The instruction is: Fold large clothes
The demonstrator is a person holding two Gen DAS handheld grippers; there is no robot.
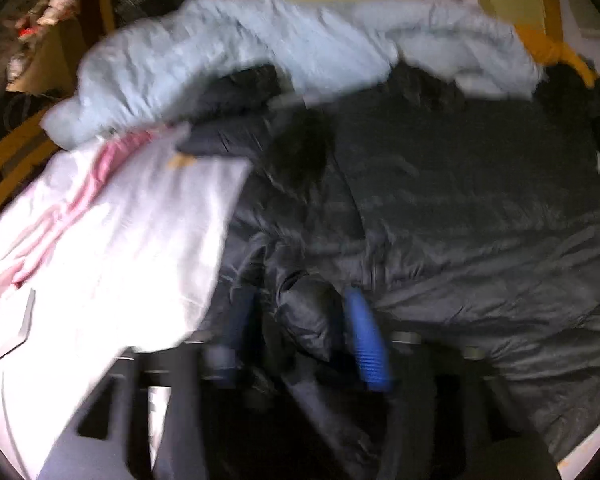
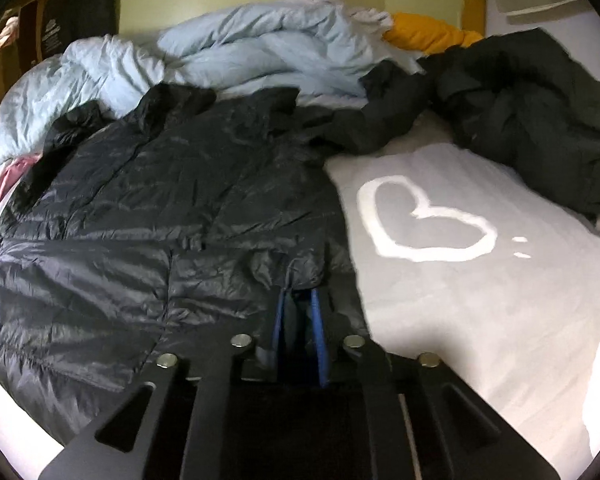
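My left gripper [image 1: 300,320] and right gripper [image 2: 300,320] each pinch the slippery dark quilted puffer jacket [image 2: 160,200], nearly closed, so I risk those 2 small folds sliding free.

Right of the black puffer jacket [image 2: 148,216] the heart-printed sheet [image 2: 479,300] lies bare, while a light-blue duvet [image 2: 228,56] behind and dark clothes [image 2: 539,120] farther right block passage.
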